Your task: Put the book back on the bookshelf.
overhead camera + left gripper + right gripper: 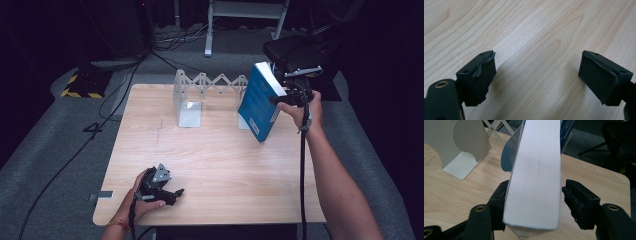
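A: Left side first. What's the left hand-held gripper (176, 192) doing?

B: Resting on the counter (215, 165) nr the front-left corner, a hand around it. Jaws stand well apart w/ nothing between them; the left gripper view has just bare wood grain in the gap.

A: And moving toward the middle?

B: At the back of the counter there's an expanding bookend rack (210, 82), zigzag lattice betw. two pale metal end plates. The left end plate (189, 111) stands upright w/ its foot flat on the wood.

A: Then the book?

B: The blue book (259, 100) is at the rack's right end, tilted, lower corner down on or just above the counter; can't tell which. Spine side faces left, white page edge faces the right hand-held gripper (280, 99).

A: Is that one clamped on it?

B: No. In the right gripper view the page block (536, 170) sits betw. the jaws. The left jaw looks against the cover, but there's a clear gap at the right pad (574, 200). So jaws apart, straddling the book, not pressing.
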The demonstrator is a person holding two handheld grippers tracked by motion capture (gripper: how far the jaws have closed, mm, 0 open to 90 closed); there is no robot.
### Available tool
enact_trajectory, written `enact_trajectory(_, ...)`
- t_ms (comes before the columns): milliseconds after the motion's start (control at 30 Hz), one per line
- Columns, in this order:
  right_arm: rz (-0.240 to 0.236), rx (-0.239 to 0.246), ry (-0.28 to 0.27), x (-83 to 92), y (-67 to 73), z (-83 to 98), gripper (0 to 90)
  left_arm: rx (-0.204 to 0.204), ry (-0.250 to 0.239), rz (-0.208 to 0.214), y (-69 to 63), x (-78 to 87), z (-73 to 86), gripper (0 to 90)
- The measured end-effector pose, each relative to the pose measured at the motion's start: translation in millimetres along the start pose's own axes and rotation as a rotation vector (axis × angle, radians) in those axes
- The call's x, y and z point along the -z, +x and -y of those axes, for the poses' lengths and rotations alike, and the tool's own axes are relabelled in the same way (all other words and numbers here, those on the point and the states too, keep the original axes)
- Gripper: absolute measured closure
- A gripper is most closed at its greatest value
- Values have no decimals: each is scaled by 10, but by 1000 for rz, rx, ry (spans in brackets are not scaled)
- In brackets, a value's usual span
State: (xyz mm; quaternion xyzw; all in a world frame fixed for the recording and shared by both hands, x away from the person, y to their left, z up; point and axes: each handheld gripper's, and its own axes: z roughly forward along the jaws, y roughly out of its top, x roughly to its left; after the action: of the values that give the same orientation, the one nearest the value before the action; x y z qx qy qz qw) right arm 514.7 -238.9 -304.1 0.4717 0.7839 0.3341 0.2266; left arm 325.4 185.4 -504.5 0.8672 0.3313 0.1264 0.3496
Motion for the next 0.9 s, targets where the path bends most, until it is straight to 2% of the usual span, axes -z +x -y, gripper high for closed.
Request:
enact_trajectory(33, -11, 6, -17, -1, -5, 42, 400, 0, -1, 0, 0, -2, -1, 147)
enact_trajectory(233, -21, 81, -26, -63, 18, 245, 388, -4, -1, 1, 3, -2, -2, 146)
enact_trajectory(300, -44, 105, -48, -83, 23, 319, 388, -2, -1, 1, 1, -2, -1, 146)
enact_trajectory(433, -40, 131, -62, -141, 30, 425, 424, -4, 0, 1, 3, -2, -2, 146)
enact_trajectory(467, -28, 133, -71, -169, 31, 458, 441, -4, -1, 1, 3, -2, -2, 146)
enact_trajectory(567, -50, 108, -101, -210, 25, 511, 545, -4, -1, 1, 3, -2, -2, 146)
enact_trajectory(700, -1, 108, -120, -245, 90, 530, 561, -4, -1, 1, 3, -2, -2, 146)
enact_trajectory(900, 43, 64, -148, -269, 151, 546, 588, -4, 0, 1, 3, -2, -2, 146)
